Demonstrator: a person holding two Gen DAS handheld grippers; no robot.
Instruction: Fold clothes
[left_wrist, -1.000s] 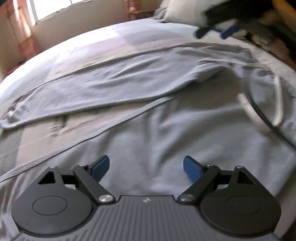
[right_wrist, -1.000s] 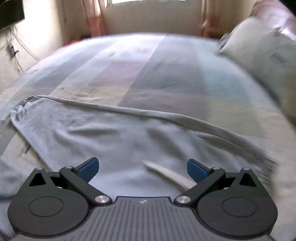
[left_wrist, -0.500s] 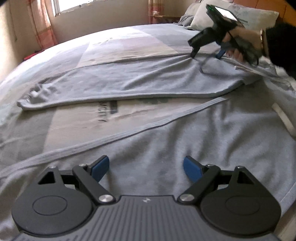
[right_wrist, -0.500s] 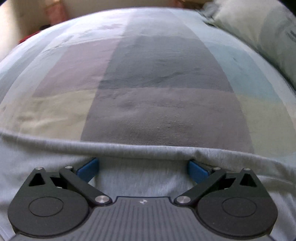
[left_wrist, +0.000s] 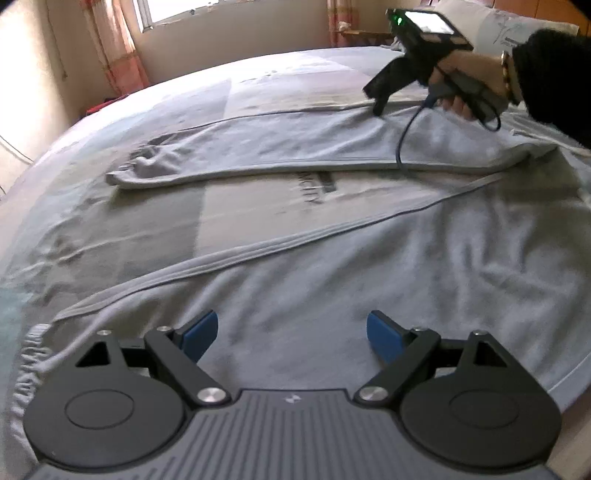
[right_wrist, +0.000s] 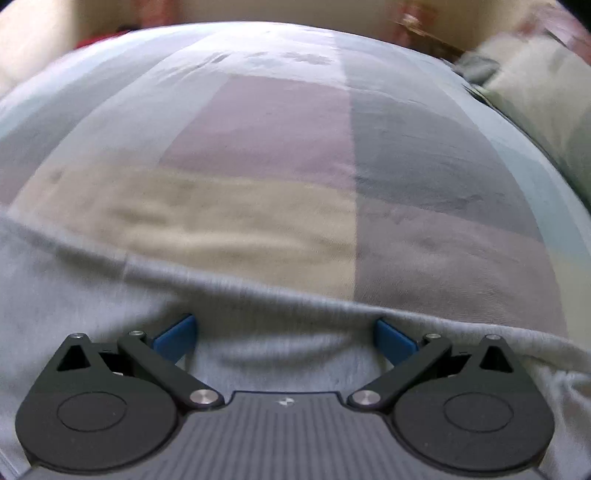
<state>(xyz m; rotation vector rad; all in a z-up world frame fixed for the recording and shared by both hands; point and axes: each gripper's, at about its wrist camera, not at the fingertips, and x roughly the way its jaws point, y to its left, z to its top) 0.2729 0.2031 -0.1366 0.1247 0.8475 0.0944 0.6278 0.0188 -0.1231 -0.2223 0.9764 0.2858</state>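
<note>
A light grey long-sleeved garment (left_wrist: 388, 266) lies spread on the bed, its body near me and one sleeve (left_wrist: 280, 155) stretched out to the far left. My left gripper (left_wrist: 291, 332) is open and empty just above the garment's body near its hem. My right gripper (right_wrist: 284, 332) is open, low on the sleeve's upper part, with the sleeve's far edge (right_wrist: 295, 295) lying between its fingers. In the left wrist view the right gripper (left_wrist: 378, 105) touches the sleeve's far edge at the back right.
The bed has a patchwork sheet (right_wrist: 280, 155) of grey, mauve and beige. Pillows (right_wrist: 546, 96) lie at the far right. A window and curtains (left_wrist: 110, 44) are behind the bed. The bed's near edge (left_wrist: 576, 391) drops off at right.
The right gripper has come down onto the sleeve's far edge and stays open. The left gripper has turned left and drawn back over the garment's body, so the whole sleeve shows.
</note>
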